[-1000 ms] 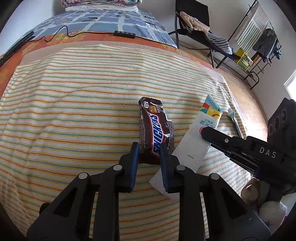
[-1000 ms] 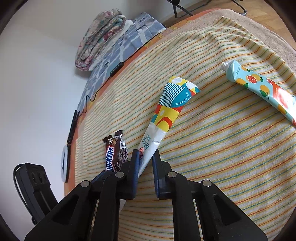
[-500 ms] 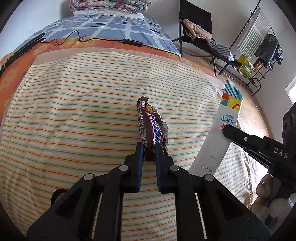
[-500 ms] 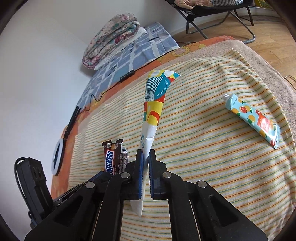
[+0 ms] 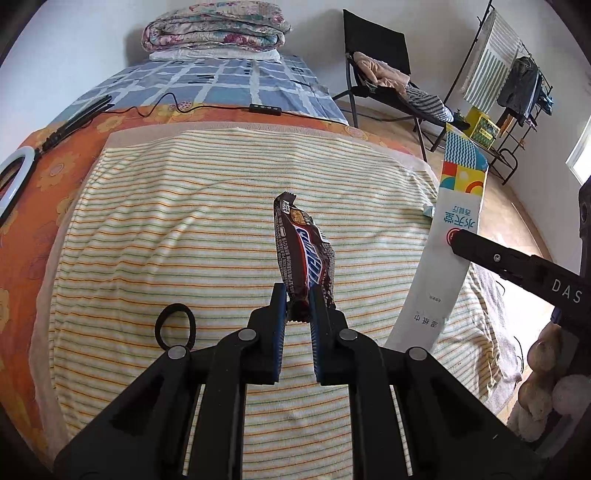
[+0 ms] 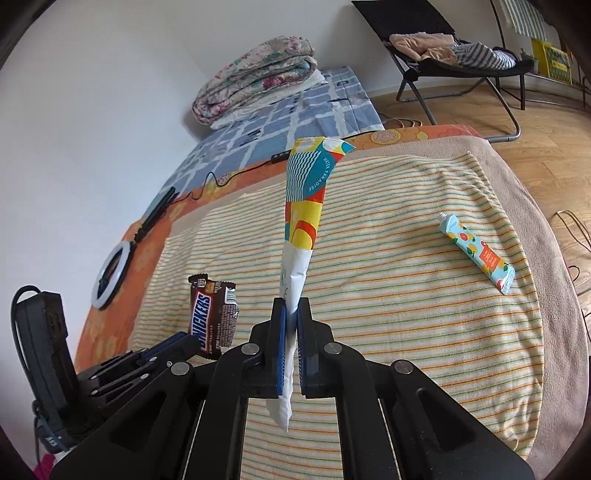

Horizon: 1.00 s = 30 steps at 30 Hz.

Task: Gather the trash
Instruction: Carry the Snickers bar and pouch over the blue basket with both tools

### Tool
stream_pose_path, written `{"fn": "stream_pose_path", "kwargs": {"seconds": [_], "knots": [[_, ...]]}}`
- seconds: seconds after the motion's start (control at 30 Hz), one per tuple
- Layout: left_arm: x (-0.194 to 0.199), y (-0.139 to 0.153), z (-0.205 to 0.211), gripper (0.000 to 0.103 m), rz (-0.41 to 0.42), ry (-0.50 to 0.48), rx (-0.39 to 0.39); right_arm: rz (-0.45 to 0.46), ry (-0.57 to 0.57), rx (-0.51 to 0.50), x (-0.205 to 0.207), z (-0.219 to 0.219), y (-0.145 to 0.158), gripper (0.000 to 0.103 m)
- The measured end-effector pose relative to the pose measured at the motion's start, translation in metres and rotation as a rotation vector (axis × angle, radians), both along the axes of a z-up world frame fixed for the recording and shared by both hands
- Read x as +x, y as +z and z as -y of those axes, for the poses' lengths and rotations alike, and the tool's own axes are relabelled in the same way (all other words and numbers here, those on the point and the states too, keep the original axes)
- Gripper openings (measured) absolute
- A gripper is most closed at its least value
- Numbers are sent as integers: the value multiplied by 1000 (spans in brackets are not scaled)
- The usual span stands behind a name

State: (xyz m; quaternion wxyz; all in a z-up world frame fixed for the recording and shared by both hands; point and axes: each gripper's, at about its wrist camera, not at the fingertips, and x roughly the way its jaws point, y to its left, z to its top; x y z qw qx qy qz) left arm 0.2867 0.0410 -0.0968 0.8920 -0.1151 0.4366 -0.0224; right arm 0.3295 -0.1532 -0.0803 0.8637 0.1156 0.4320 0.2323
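My left gripper (image 5: 297, 295) is shut on the lower end of a brown Snickers wrapper (image 5: 301, 251), which stands up off the striped towel (image 5: 177, 236). The same wrapper (image 6: 212, 317) shows at the left of the right wrist view, held by the left gripper (image 6: 184, 341). My right gripper (image 6: 291, 314) is shut on a long white paper packet with a colourful printed top (image 6: 304, 206), lifted clear of the towel (image 6: 406, 332). That packet (image 5: 443, 251) hangs at the right of the left wrist view, pinched by the right gripper's fingers (image 5: 480, 249).
A printed tube (image 6: 478, 253) lies on the towel's right side. A black hair tie (image 5: 175, 326) lies left of my left gripper. A ring light (image 6: 110, 275), cable, folded quilt (image 5: 214, 31), a black chair (image 5: 384, 74) and a clothes rack (image 5: 517, 85) surround the bed.
Both grippers closed on their items and rose: the Snickers wrapper and the paper packet left the towel and now stand upright in the jaws. The hair tie has come into view.
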Motion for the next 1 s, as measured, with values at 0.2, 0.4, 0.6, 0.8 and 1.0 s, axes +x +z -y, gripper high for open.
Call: {"fn": "stream_pose_path", "kwargs": {"seconds": [0.2, 0.4, 0.6, 0.8, 1.0], "knots": [[-47, 19, 4, 10, 31, -8, 20, 35, 42, -49, -41, -5, 18, 4], [-94, 31, 9, 10, 50, -16, 40, 68, 91, -102, -85, -9, 28, 4], [-136, 38, 14, 10, 58, -19, 30, 95, 142, -136, -131, -11, 31, 4], [-178, 42, 25, 10, 72, -20, 61, 127, 182, -152, -175, -11, 37, 4], [-216, 36, 32, 10, 70, -14, 58, 142, 217, -167, -214, -10, 33, 4]]}}
